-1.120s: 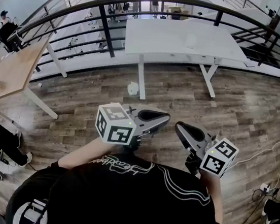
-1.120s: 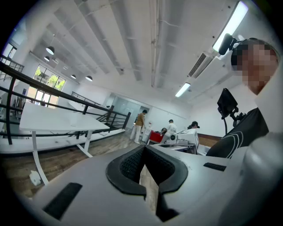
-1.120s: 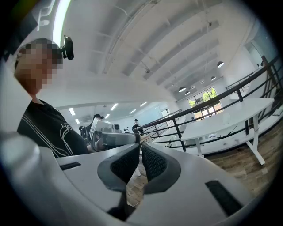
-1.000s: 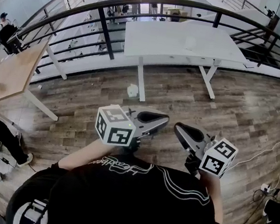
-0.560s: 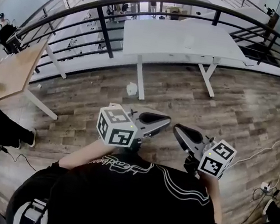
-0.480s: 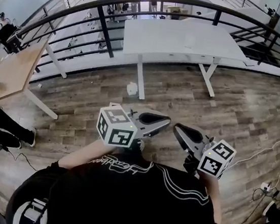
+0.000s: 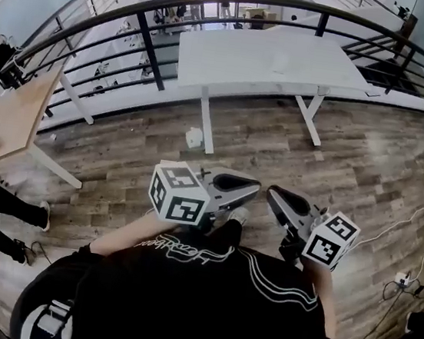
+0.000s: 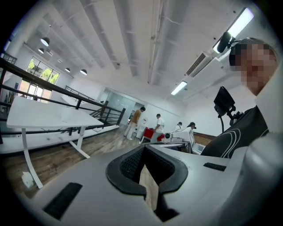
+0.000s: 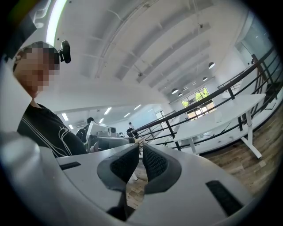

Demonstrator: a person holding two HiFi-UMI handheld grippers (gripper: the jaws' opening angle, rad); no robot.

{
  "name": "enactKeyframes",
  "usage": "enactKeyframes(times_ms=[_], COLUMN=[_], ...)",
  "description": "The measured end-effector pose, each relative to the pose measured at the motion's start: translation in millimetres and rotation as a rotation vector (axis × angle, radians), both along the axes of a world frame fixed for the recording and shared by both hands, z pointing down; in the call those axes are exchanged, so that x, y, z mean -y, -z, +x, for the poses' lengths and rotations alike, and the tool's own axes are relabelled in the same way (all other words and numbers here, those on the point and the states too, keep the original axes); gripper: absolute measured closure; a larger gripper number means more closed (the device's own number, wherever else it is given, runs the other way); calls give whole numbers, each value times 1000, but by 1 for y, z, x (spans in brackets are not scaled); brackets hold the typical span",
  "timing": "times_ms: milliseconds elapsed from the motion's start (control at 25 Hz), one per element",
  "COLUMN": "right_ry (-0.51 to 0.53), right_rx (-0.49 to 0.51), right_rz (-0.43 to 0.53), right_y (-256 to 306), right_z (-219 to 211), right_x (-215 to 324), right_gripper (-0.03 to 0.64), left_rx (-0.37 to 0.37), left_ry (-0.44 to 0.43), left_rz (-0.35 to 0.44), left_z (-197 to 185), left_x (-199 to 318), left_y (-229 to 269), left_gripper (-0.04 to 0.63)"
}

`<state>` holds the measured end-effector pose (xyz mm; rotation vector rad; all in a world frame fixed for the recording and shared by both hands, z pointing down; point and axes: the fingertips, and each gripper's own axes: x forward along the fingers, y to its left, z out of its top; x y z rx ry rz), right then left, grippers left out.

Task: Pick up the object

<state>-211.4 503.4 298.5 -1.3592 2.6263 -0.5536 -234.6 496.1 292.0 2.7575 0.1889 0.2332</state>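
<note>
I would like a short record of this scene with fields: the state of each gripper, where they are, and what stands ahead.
left gripper: shut, nothing between its jaws
right gripper: shut, nothing between its jaws
position: both in front of the person's chest, tips close together but apart
ahead: white table beside a black railing
on the wooden floor: small white object beside a table leg
task state: nothing picked up

Your object (image 7: 194, 138) is small and white, sitting on the wood floor (image 7: 276, 154) just beside the white table leg (image 7: 206, 121)
</note>
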Motion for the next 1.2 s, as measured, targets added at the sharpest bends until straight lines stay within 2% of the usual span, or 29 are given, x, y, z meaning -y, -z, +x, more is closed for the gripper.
enactKeyframes(times_ms=[240, 440, 600, 800, 920, 1200], right_ry=[-51, -65, -74, -61, -70, -113], right_rx=[-13, -11, 7, 11, 15, 25], right_rz=[-19, -46, -71, -112, -131, -121], right_y=[-16, -23, -29, -38, -40, -31], right_z=[33, 60, 90, 134, 166, 228], right_x=[40, 103, 178, 284, 342, 463], right_gripper=[589, 589, 589, 589, 589, 589], left_rx=[-15, -15, -13, 25, 16, 4], left_ry=[-48, -56, -51, -42, -54, -60], left_rz=[-12, -40, -80, -107, -123, -105], left_z=[34, 59, 89, 137, 166, 214], left_x=[41, 102, 178, 287, 347, 474], left_y=[-14, -24, -30, -40, -37, -25], left_gripper=[588, 588, 588, 588, 588, 588])
